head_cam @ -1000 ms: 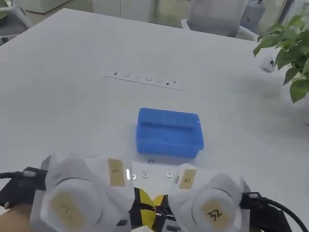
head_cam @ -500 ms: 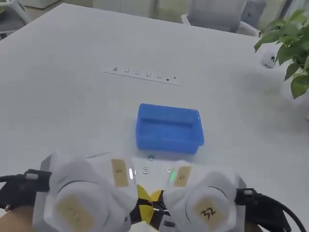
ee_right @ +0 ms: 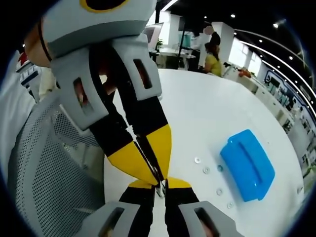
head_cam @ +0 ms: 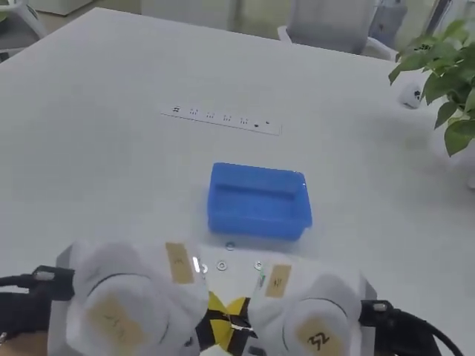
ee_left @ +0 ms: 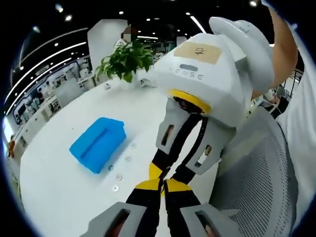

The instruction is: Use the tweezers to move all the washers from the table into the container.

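Observation:
A blue container (head_cam: 258,200) stands on the white table (head_cam: 111,163), also visible as the container (ee_left: 96,144) and the container (ee_right: 248,163). Several small washers (head_cam: 222,265) lie on the table just in front of it, between it and me; they show too as washers (ee_left: 119,177) and washers (ee_right: 206,170). Near the table's front edge my left gripper (head_cam: 220,313) and right gripper (head_cam: 243,320) meet tip to tip, both shut. A thin metal sliver, apparently the tweezers (ee_right: 148,155), runs between the left gripper's fingers (ee_right: 123,158) into my right gripper (ee_right: 159,190).
A flat power strip (head_cam: 221,119) lies beyond the container. A leafy plant (head_cam: 445,81) stands at the right edge, with a small white object (head_cam: 410,93) beside it. An office chair (head_cam: 334,22) sits at the far side; a mesh chair (ee_left: 252,187) is behind the grippers.
The grippers stay tip to tip and sit slightly lower in the picture. The container and washers have not moved; the small shifts come from the head camera.

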Tool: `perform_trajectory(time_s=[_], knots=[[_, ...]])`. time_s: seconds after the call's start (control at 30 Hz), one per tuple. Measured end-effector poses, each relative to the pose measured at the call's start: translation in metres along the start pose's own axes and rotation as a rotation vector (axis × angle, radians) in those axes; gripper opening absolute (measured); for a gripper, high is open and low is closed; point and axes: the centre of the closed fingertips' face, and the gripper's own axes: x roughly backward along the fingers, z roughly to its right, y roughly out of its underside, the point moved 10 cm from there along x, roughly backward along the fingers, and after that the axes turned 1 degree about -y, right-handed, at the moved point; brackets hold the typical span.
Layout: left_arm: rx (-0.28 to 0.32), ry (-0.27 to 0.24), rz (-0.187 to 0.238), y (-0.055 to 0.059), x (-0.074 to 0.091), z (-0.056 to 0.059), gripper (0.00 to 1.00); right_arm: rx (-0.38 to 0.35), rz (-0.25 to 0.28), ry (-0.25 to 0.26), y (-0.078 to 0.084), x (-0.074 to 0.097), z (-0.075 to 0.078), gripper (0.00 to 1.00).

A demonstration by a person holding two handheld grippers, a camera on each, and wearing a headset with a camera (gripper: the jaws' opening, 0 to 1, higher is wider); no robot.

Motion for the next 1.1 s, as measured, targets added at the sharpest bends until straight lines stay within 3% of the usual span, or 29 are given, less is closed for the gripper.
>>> perform_trajectory(time_s=[0.07, 0.17, 0.2, 0.3, 0.33, 0.4, 0.43, 0.47, 0.7, 0.8, 0.9, 0.97, 1.1], knots=[[0.006, -0.002, 0.036, 0.000, 0.002, 0.000, 0.00, 0.006, -0.006, 0.006, 0.000, 0.000, -0.001, 0.03], [0.074, -0.007, 0.107, -0.002, 0.008, 0.002, 0.00, 0.004, -0.006, 0.011, 0.000, 0.001, 0.000, 0.03], [0.082, -0.024, 0.137, -0.003, 0.009, 0.001, 0.06, -0.006, -0.006, 0.013, 0.001, 0.002, 0.001, 0.03], [0.089, -0.062, 0.153, -0.002, 0.018, 0.002, 0.11, -0.036, 0.001, 0.020, 0.002, 0.003, 0.004, 0.03], [0.101, -0.079, 0.185, -0.003, 0.021, 0.002, 0.16, -0.047, 0.004, 0.020, 0.002, 0.004, 0.005, 0.03], [0.124, -0.088, 0.204, 0.000, 0.027, 0.004, 0.27, -0.069, 0.004, 0.018, 0.003, 0.005, 0.007, 0.03], [0.146, -0.119, 0.234, 0.001, 0.031, 0.004, 0.32, -0.085, 0.007, 0.014, 0.003, 0.006, 0.007, 0.03], [0.148, -0.139, 0.228, 0.003, 0.034, 0.003, 0.39, -0.103, 0.015, 0.012, 0.003, 0.007, 0.008, 0.03], [0.173, -0.344, 0.225, 0.026, 0.060, 0.001, 0.53, -0.201, 0.072, 0.026, -0.002, 0.019, 0.018, 0.02], [0.231, -0.394, 0.328, 0.033, 0.069, 0.001, 0.63, -0.205, 0.082, 0.044, -0.006, 0.023, 0.025, 0.02], [0.266, -0.494, 0.445, 0.038, 0.082, 0.001, 0.74, -0.197, 0.076, 0.058, -0.009, 0.024, 0.030, 0.02], [0.292, -0.531, 0.450, 0.043, 0.086, 0.001, 0.81, -0.190, 0.074, 0.066, -0.011, 0.025, 0.033, 0.02], [0.276, -0.581, 0.439, 0.055, 0.091, 0.003, 0.81, -0.187, 0.074, 0.066, -0.015, 0.024, 0.037, 0.02]])
